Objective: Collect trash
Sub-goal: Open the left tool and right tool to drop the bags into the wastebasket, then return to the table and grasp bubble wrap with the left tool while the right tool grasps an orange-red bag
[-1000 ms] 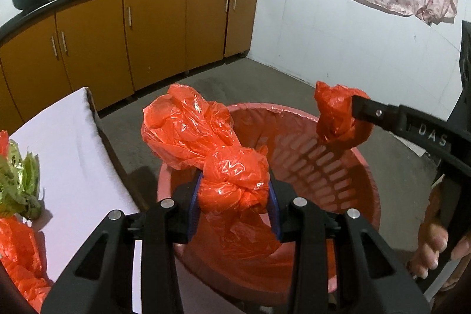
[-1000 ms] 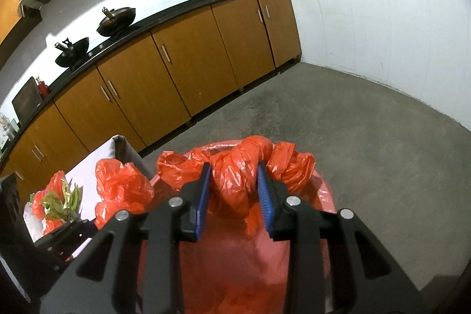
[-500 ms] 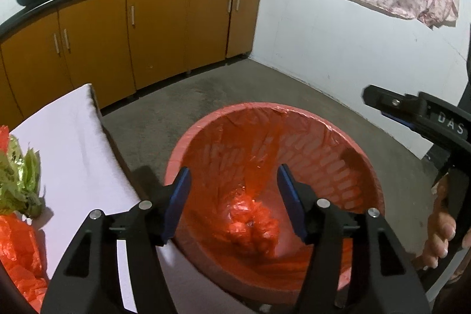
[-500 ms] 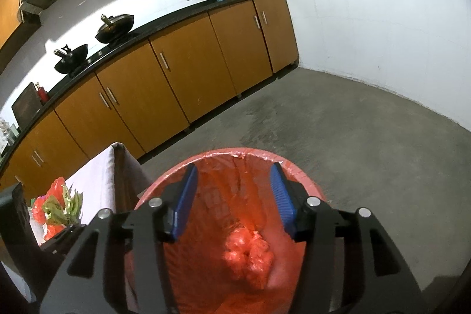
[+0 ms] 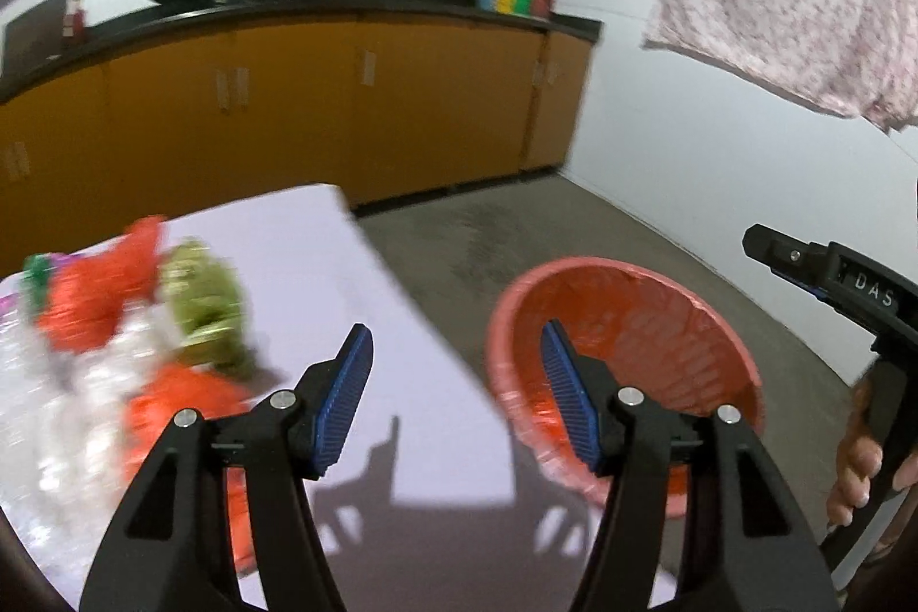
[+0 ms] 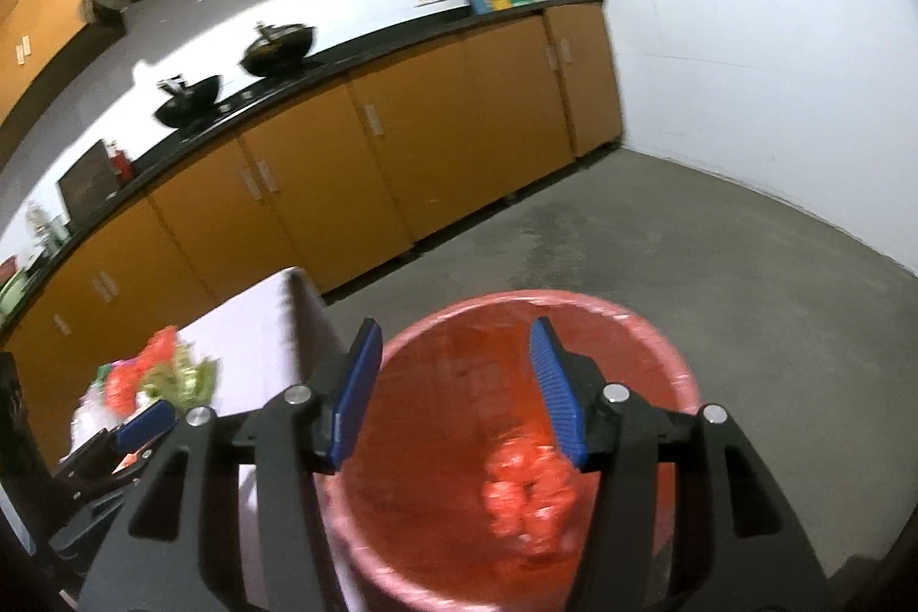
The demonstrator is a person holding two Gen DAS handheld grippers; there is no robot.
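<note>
A second earlier each hand-held gripper was clamped on a crumpled orange plastic bag above the bin; both bags have since gone from between the pads. The left hand-held gripper (image 5: 456, 385) has its jaws well apart with nothing between them, having just been opening. Its view has swung from over the bin to the white-covered counter (image 5: 321, 256), which now fills the centre.

The right hand-held gripper (image 6: 453, 391) is likewise spread and empty after just opening, and hangs above the bin (image 6: 660, 342) at lower centre of its frame. Its ribbed blue pads (image 6: 358, 394) sit on black angular arms.

The bin is round, red plastic, with a slotted wall, lined with thin glossy orange film. A knotted, wrinkled orange bag (image 6: 531, 491) lies at its bottom, blurred.

On the counter at centre left of the left view lies a blurred heap of trash (image 5: 115, 325): orange film, a crinkled green-gold wrapper and clear plastic.

At the right edge of that view a person's hand (image 5: 860, 463) grips the black handle of the other gripper.
</note>
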